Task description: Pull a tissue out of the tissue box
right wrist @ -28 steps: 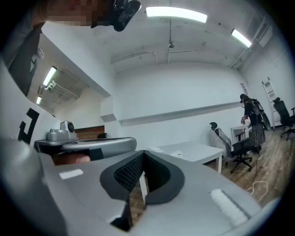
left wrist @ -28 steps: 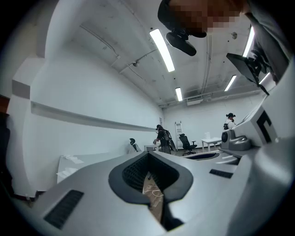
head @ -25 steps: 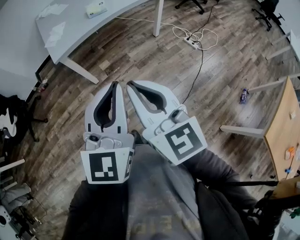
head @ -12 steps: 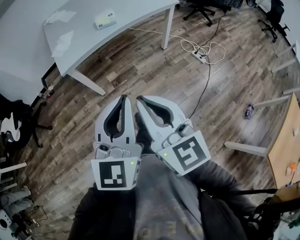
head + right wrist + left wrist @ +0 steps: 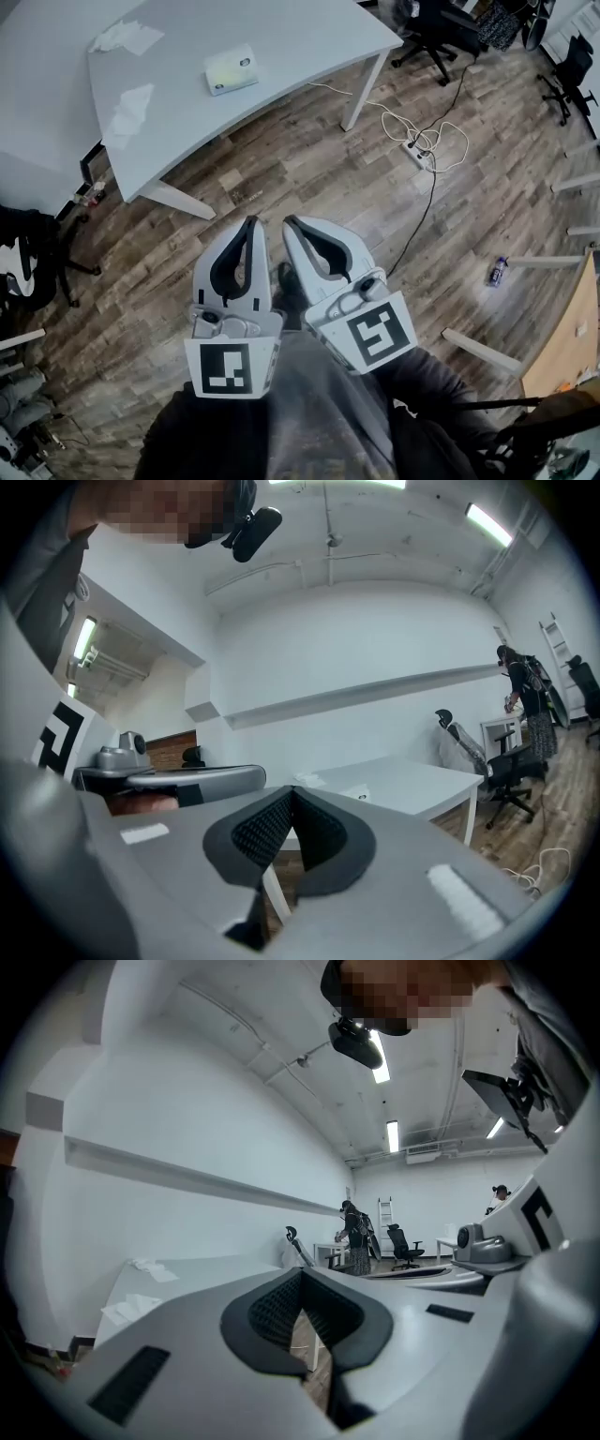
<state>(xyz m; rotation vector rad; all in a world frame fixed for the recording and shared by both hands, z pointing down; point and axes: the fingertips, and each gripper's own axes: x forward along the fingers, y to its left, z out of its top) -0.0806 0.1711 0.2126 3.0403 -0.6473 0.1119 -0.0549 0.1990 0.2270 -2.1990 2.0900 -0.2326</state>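
The tissue box [image 5: 230, 70], white with a pale green top, lies on the white table [image 5: 300, 47] far ahead of me; in the right gripper view the tissue box [image 5: 361, 794] is small, just past the jaw tips. Two loose tissues [image 5: 127, 37] [image 5: 131, 98] lie on the table to the box's left. My left gripper [image 5: 250, 223] and right gripper [image 5: 291, 223] are held side by side close to my body, over the wood floor, well short of the table. Both are shut with nothing between the jaws. The left gripper [image 5: 298, 1274] points toward the table's left end.
A power strip with tangled cables [image 5: 419, 150] lies on the floor beyond the table leg [image 5: 361, 94]. Office chairs [image 5: 441, 28] stand at the back right. A bottle [image 5: 497, 272] lies on the floor at right, near a wooden table [image 5: 562, 347]. A person [image 5: 525, 705] stands far back.
The table and tissue box have come lower and larger in the head view as I move toward them. Both grippers stay shut and close to my body.
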